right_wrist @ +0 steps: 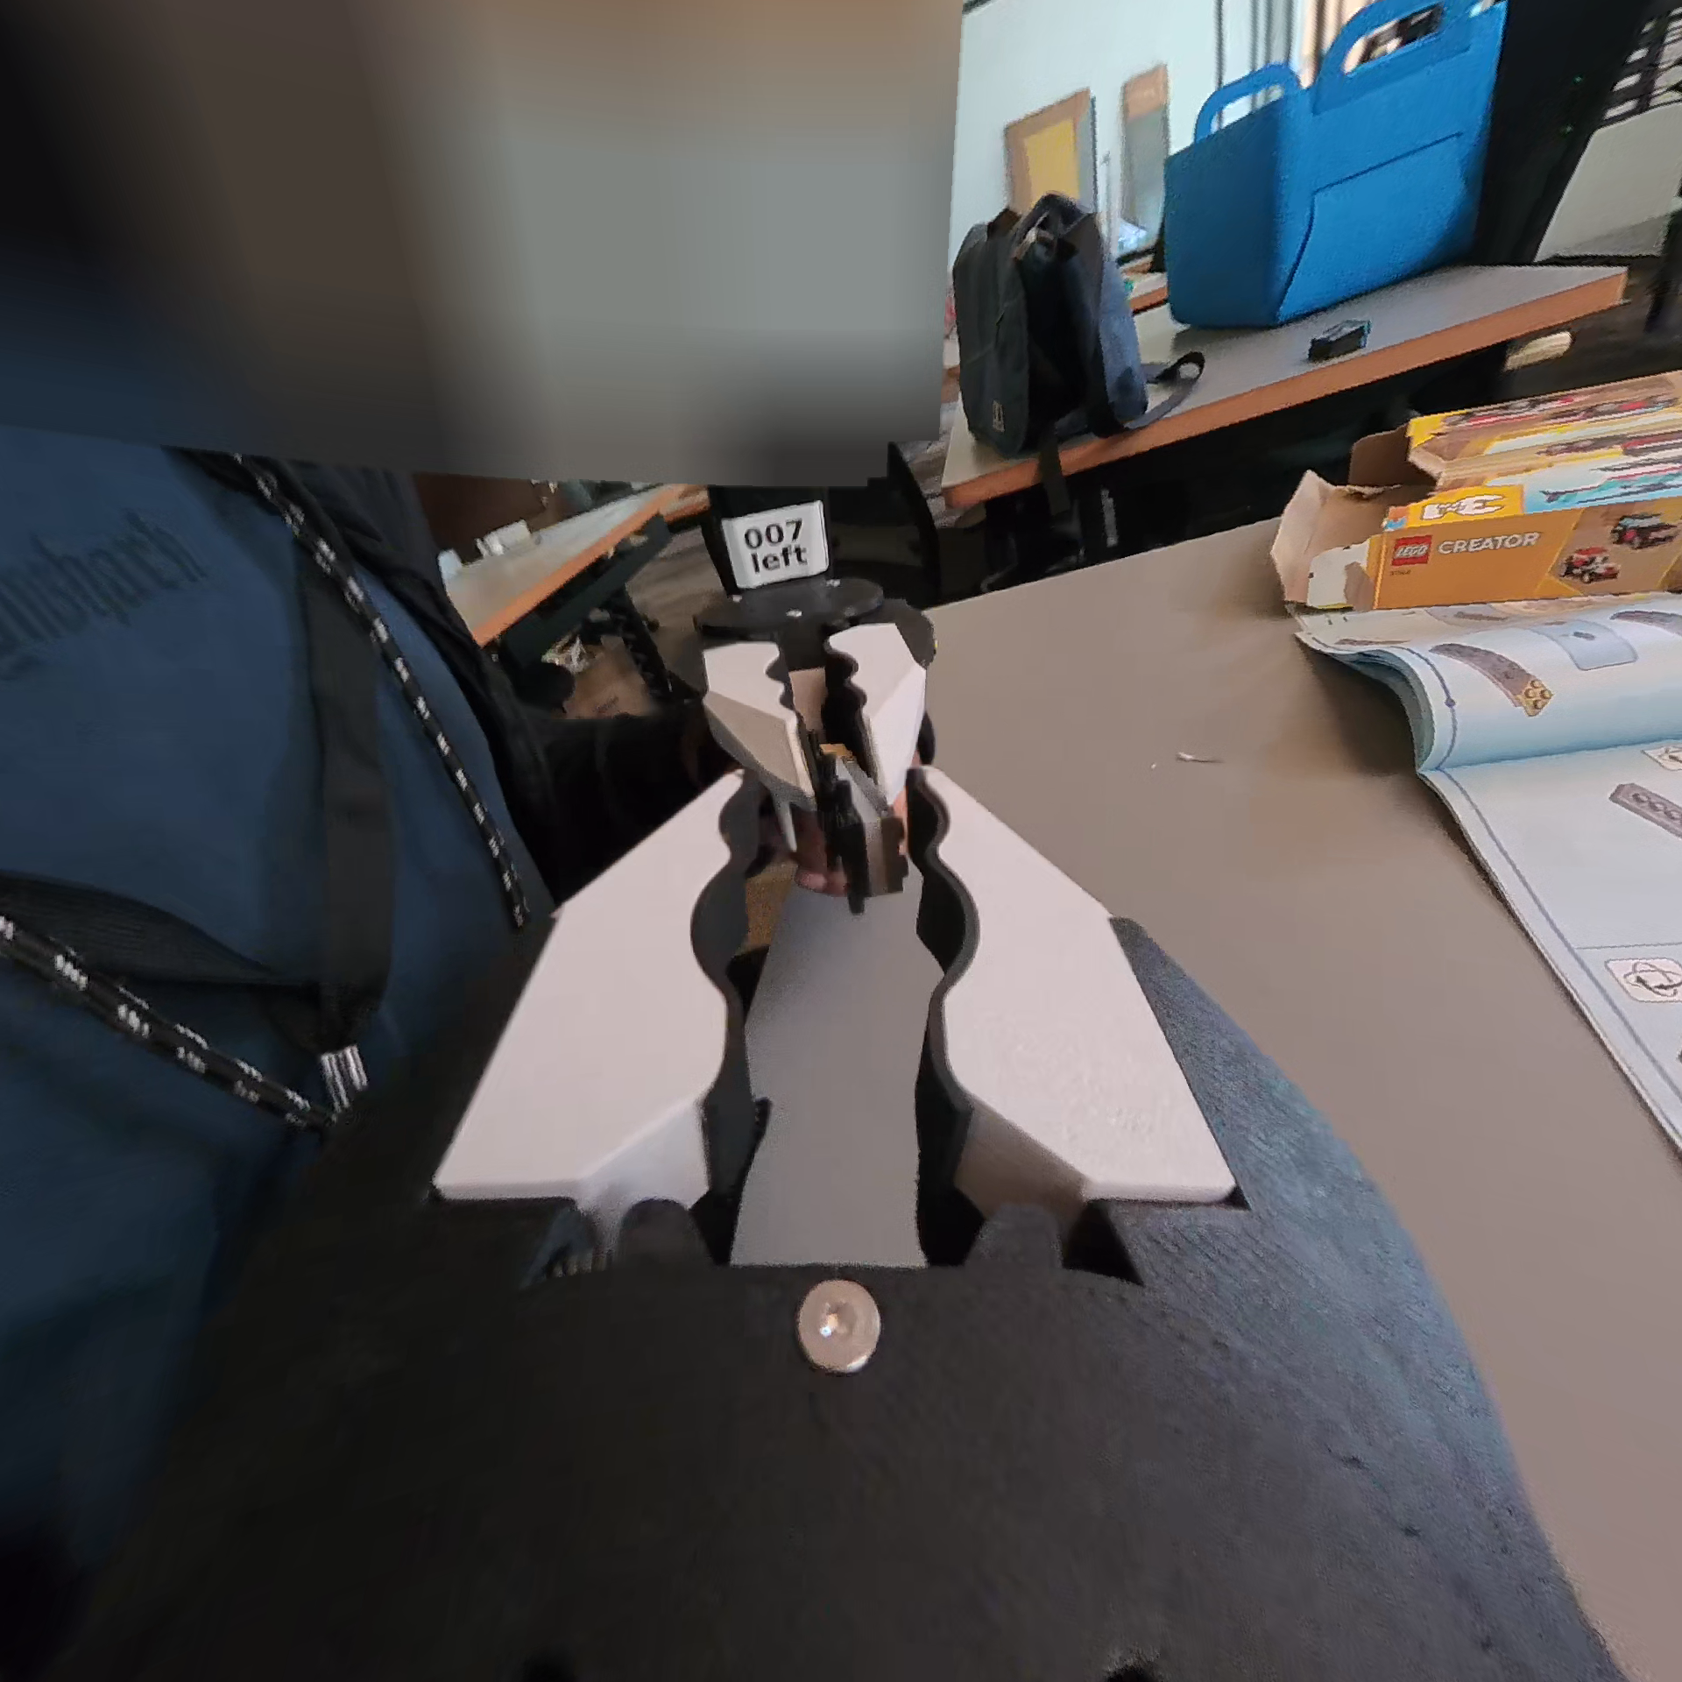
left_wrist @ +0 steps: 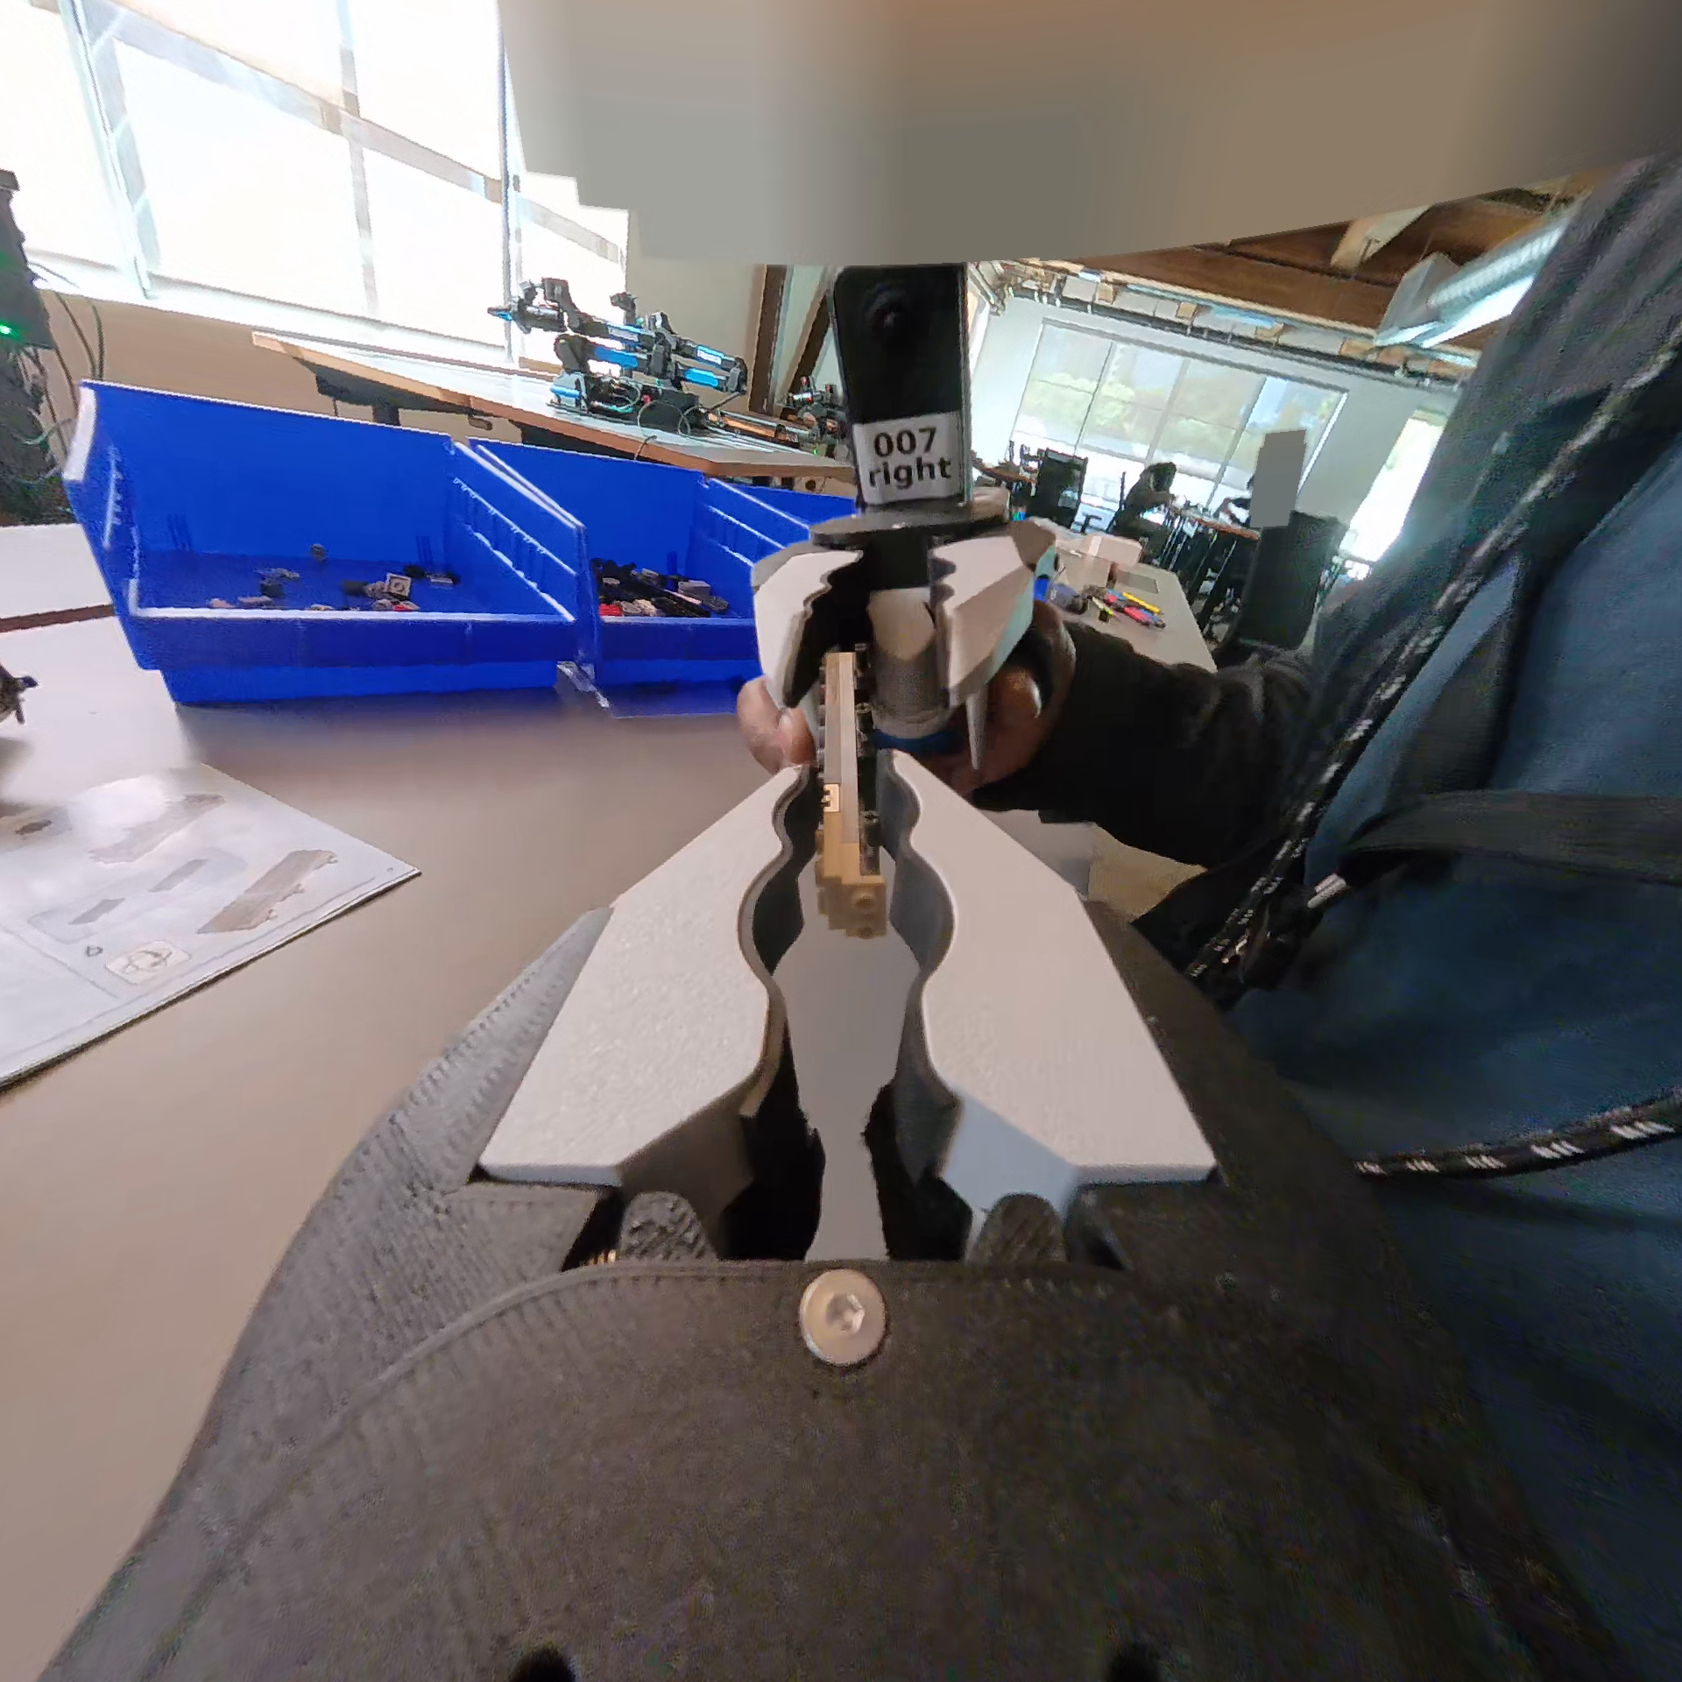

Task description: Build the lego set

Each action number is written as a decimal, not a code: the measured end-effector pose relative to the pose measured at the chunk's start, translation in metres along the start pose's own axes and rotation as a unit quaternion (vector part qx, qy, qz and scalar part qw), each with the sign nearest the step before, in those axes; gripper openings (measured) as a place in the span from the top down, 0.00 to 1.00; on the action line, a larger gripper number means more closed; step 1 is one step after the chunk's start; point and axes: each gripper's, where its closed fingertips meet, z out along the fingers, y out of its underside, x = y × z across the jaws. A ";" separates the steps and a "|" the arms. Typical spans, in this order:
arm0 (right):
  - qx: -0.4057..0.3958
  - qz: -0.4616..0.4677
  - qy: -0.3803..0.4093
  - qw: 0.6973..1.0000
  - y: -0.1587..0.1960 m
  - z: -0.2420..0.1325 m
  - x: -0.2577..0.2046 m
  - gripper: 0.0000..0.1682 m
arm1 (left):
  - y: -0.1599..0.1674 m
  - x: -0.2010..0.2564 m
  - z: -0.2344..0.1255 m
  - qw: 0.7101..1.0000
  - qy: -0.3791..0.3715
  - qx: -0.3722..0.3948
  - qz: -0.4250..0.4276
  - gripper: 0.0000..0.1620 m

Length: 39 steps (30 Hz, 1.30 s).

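Observation:
A small lego assembly (left_wrist: 842, 819) of grey plates with tan bricks at one end is held in the air between the two grippers, which point at each other. My left gripper (left_wrist: 845, 781) is shut on it, with the tan end lying between its white fingers. In the right wrist view the left gripper (right_wrist: 845, 799) clamps the assembly (right_wrist: 869, 846) at its far end. My right gripper (right_wrist: 828, 787) is open, its jaws on either side of the assembly's near end with a gap on the left. The right gripper (left_wrist: 885, 728) also shows in the left wrist view, with a hand behind it.
Two blue bins (left_wrist: 346, 546) (left_wrist: 655, 564) with loose pieces stand at the back of the grey table (left_wrist: 455, 783). An instruction booklet (left_wrist: 164, 892) (right_wrist: 1547, 774) lies open on the table beside a torn yellow lego box (right_wrist: 1493, 546). The person's dark blue hoodie (right_wrist: 182, 819) is close. Left and right tips are no more than a few centimetres apart.

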 end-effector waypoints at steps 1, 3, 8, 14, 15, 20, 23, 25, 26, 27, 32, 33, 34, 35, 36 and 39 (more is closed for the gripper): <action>0.009 0.007 0.005 1.000 -0.001 -0.001 0.002 0.79 | -0.002 -0.002 -0.001 1.000 -0.002 0.007 -0.007 0.92; 0.019 0.017 0.017 1.000 -0.002 -0.001 0.005 0.78 | -0.007 -0.002 -0.003 1.000 0.001 0.023 -0.017 0.93; 0.015 0.006 0.011 1.000 0.000 0.004 -0.002 0.80 | -0.009 0.004 -0.002 1.000 0.008 0.026 0.003 0.92; 0.002 -0.026 0.003 1.000 0.004 0.003 -0.009 0.91 | -0.002 0.014 0.004 0.999 0.019 0.003 0.031 0.92; 0.000 -0.028 -0.001 1.000 0.004 0.003 -0.011 0.91 | -0.002 0.016 0.004 0.999 0.022 0.002 0.033 0.92; -0.004 -0.040 -0.017 0.999 0.004 0.001 -0.016 0.92 | -0.003 0.021 0.005 0.999 0.036 0.006 0.029 0.92; -0.003 -0.045 -0.018 0.999 0.005 0.000 -0.016 0.92 | -0.003 0.021 0.006 0.999 0.035 0.004 0.030 0.92; -0.003 -0.046 -0.020 0.999 0.006 0.000 -0.016 0.92 | -0.002 0.022 0.005 0.999 0.035 0.003 0.031 0.92; -0.002 -0.048 -0.020 0.999 0.005 0.001 -0.016 0.92 | -0.003 0.022 0.005 0.999 0.035 0.003 0.032 0.93; -0.001 -0.049 -0.020 0.999 0.005 0.001 -0.016 0.92 | -0.003 0.022 0.005 0.999 0.036 0.003 0.032 0.93; 0.010 -0.033 -0.014 0.999 0.003 0.002 -0.013 0.92 | -0.004 0.018 0.005 0.999 0.030 0.008 0.021 0.93; 0.018 -0.022 -0.007 1.000 0.001 0.003 -0.010 0.91 | -0.004 0.015 0.005 1.000 0.024 0.010 0.015 0.93; 0.027 -0.014 0.001 1.000 0.000 0.003 -0.007 0.89 | -0.005 0.012 0.005 1.000 0.016 0.013 0.009 0.93; 0.037 -0.006 0.007 0.999 -0.002 0.004 -0.004 0.81 | -0.005 0.009 0.004 1.000 0.011 0.015 0.003 0.93; 0.044 0.004 0.009 0.999 -0.004 0.004 -0.003 0.74 | -0.006 0.007 0.004 1.000 0.009 0.019 -0.004 0.93; 0.079 0.028 0.038 0.996 -0.010 0.001 0.006 0.65 | -0.013 0.002 0.001 0.997 0.009 0.056 -0.044 0.93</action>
